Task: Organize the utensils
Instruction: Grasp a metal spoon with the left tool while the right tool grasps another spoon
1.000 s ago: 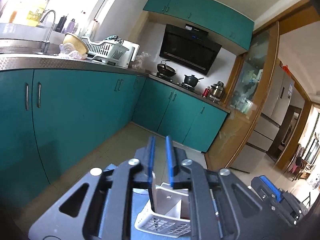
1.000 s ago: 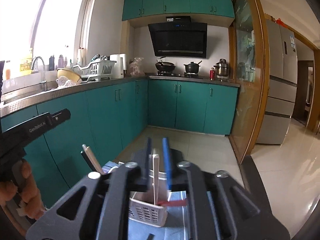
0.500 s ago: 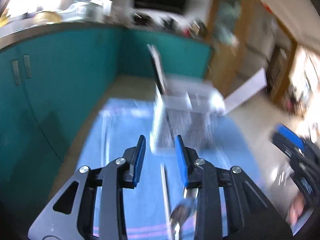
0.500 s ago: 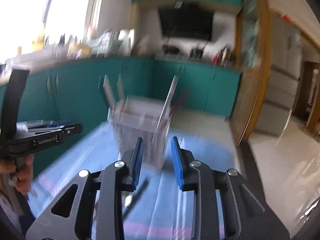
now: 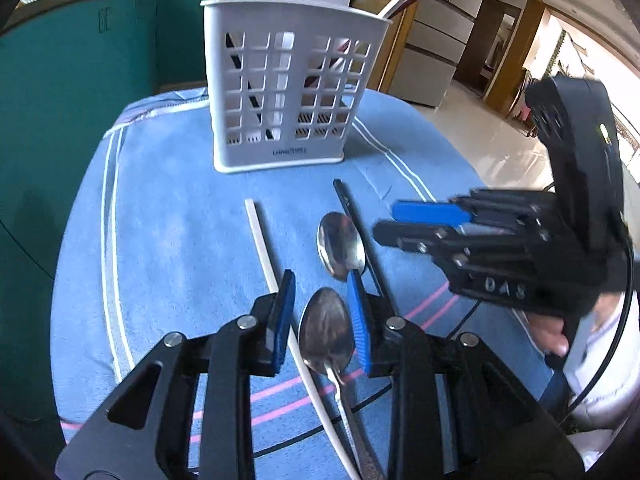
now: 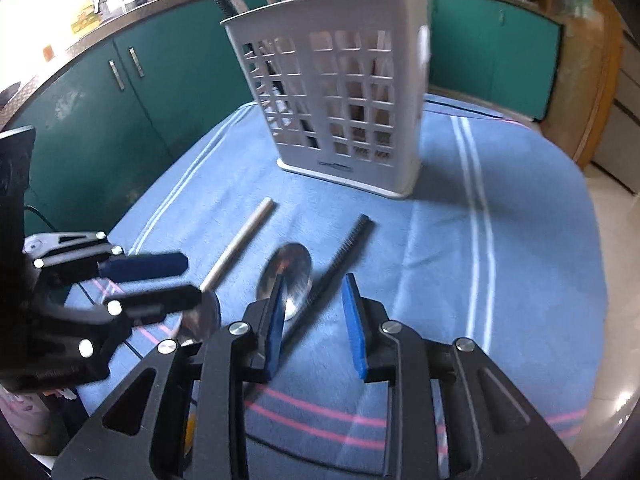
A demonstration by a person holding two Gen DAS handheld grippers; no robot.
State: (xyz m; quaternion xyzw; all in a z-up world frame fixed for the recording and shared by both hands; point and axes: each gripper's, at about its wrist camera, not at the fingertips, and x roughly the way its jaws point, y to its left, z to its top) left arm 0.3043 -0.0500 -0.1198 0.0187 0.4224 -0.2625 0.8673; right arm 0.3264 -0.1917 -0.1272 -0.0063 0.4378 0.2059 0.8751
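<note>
On the blue cloth-covered worktop (image 5: 160, 240), the white caddy (image 5: 288, 96) stands behind loose spoons; the left hand-held gripper (image 5: 322, 320) straddles the near spoon (image 5: 326, 332), the right hand-held gripper (image 6: 314, 320) gapes empty

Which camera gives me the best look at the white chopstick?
Left wrist: the white chopstick runs nearly full length across the cloth. Right wrist shows only its far part; the left gripper hides the rest.

Left hand-held gripper (image 5: 322, 312) and right hand-held gripper (image 6: 314, 316) both gape, angled downward.
</note>
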